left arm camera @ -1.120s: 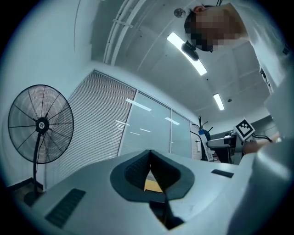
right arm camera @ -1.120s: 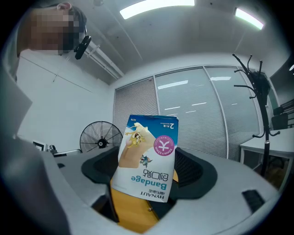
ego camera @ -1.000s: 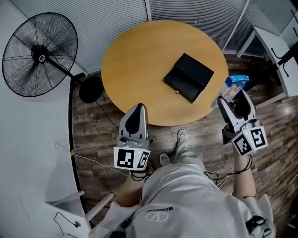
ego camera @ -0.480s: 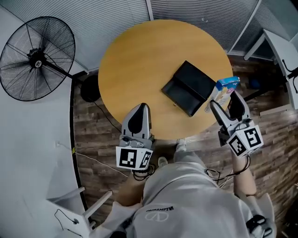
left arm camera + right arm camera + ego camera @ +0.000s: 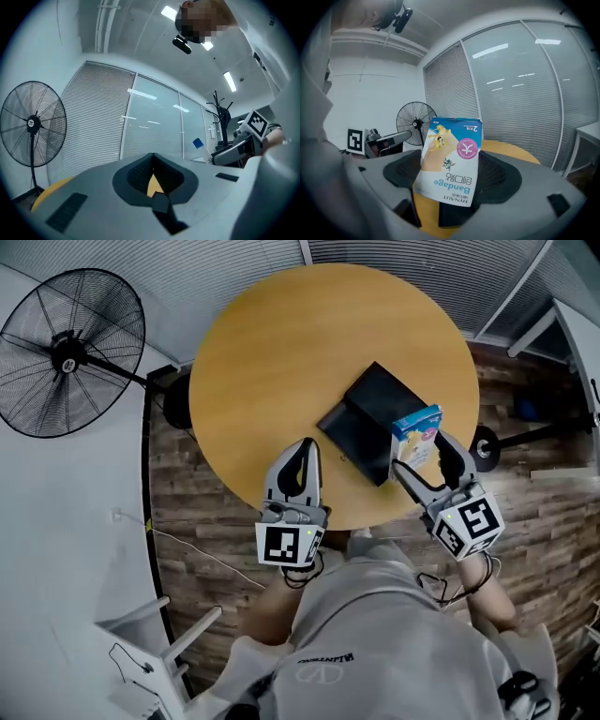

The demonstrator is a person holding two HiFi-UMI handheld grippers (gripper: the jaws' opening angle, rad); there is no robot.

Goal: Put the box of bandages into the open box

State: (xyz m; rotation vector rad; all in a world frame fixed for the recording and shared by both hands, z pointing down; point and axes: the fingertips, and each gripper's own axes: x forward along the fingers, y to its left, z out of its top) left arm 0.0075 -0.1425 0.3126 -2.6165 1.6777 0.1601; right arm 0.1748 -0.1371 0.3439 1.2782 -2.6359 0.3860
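A blue and white box of bandages (image 5: 415,434) (image 5: 450,159) is held between the jaws of my right gripper (image 5: 424,453) (image 5: 450,180), which is shut on it above the near right edge of the round wooden table (image 5: 272,352). The open black box (image 5: 370,421) lies on the table just left of the bandage box, its lid folded back. My left gripper (image 5: 298,462) (image 5: 152,180) hangs over the table's near edge, jaws shut with nothing between them.
A black standing fan (image 5: 66,351) (image 5: 29,126) is at the far left on the wooden floor. Slatted blinds (image 5: 234,263) line the wall behind the table. A white desk corner (image 5: 577,329) sits at the far right. The person's grey shirt (image 5: 356,652) fills the bottom.
My right gripper has carried the bandage box left and forward, from beside the table to over its near right edge by the black box. The left gripper moved slightly forward.
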